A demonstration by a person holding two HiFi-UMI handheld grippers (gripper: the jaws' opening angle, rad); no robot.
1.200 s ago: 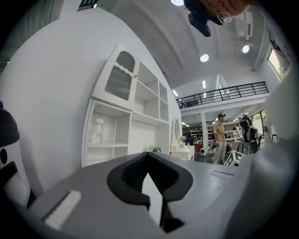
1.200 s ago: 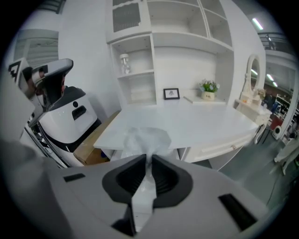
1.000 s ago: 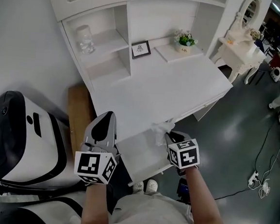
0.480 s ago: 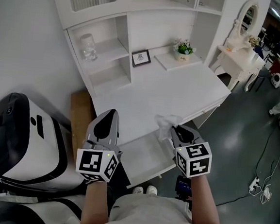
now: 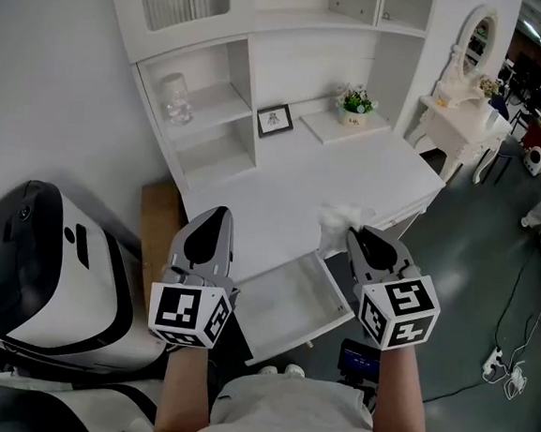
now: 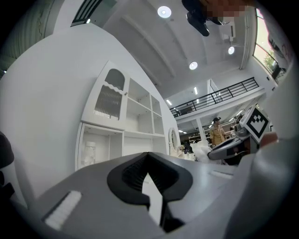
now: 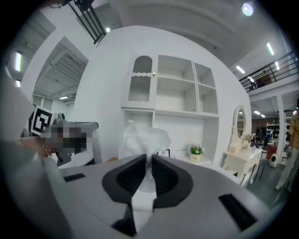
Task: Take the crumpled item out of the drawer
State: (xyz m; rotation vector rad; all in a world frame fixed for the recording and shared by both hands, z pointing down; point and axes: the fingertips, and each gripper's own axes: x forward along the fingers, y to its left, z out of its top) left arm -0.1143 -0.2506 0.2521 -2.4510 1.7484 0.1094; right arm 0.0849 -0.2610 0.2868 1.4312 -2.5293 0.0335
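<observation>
At the far left of the head view a black-and-white appliance (image 5: 50,266) sits beside the white desk (image 5: 331,169) and takes no part. Next to it the left claw (image 5: 214,222) hangs over the desk's near left corner, much where it was a second ago. Its own view shows its jaws drawn together at the tips with nothing between them. Right of it the drawer (image 5: 286,306) stands pulled out below the desk's front edge, and its white floor looks bare. The crumpled item (image 5: 344,217), a white wad of tissue or paper, is no longer down at the drawer's right front corner. It now rides higher, against the front edge of the desk and clear of the drawer. The right claw (image 5: 356,235) has risen with it. In the right gripper view the jaws are nearly closed and pinch the wad's lower part, while its puffed top stands above the pads. That lift means the task's main step looks done, because the wad is out and firmly held. What seems left is to set it down somewhere, perhaps on the desk, and possibly to push the open drawer shut, a job the free left claw is well placed for.
</observation>
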